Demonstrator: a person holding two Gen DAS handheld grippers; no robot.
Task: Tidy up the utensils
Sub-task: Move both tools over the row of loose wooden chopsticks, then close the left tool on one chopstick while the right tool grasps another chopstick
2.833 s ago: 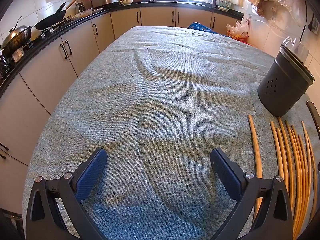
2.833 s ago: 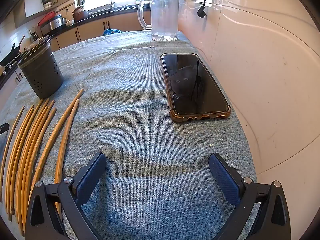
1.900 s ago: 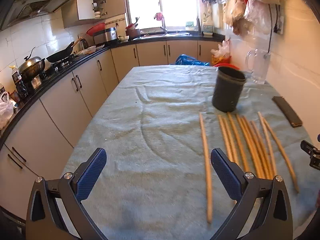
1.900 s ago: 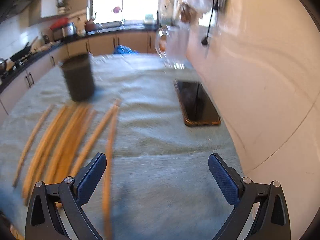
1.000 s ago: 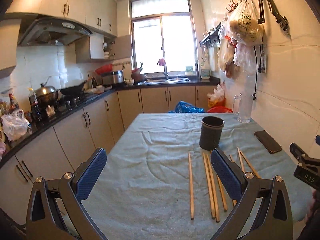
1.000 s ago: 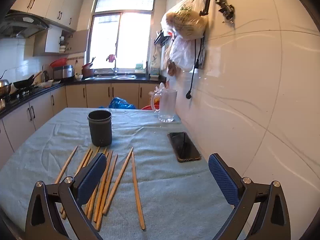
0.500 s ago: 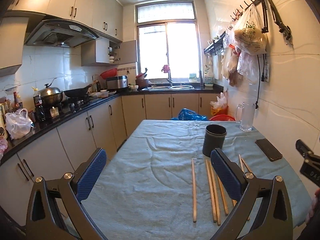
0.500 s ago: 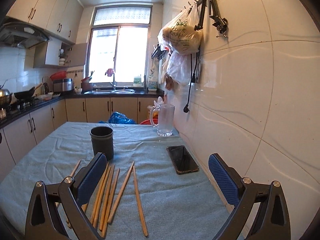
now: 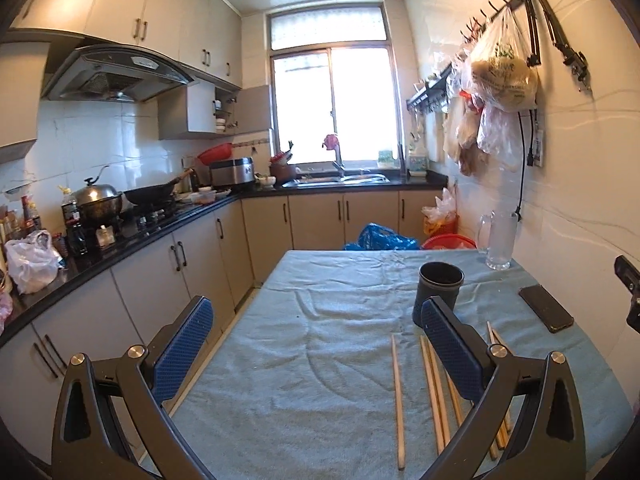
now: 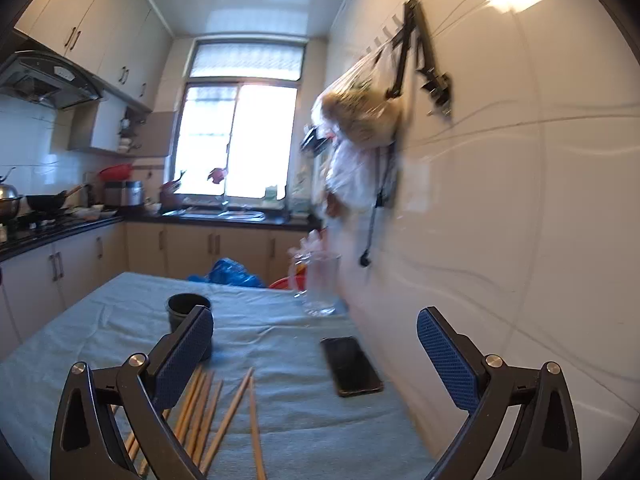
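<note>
Several wooden chopsticks lie side by side on the blue-grey tablecloth, pointing towards a dark round utensil holder that stands upright just beyond them. The chopsticks and holder also show in the right wrist view. My left gripper is open and empty, raised well above the near end of the table. My right gripper is open and empty, raised to the right near the wall. Part of the right gripper shows at the left wrist view's right edge.
A black phone lies on the cloth by the white tiled wall. A clear glass jug stands at the far right corner. Kitchen cabinets and a stove counter run along the left. Plastic bags hang from wall hooks.
Both grippers have lifted from just above the cloth to high over the table and pulled back. The right view has tilted up and is blurred. Both stay open and empty.
</note>
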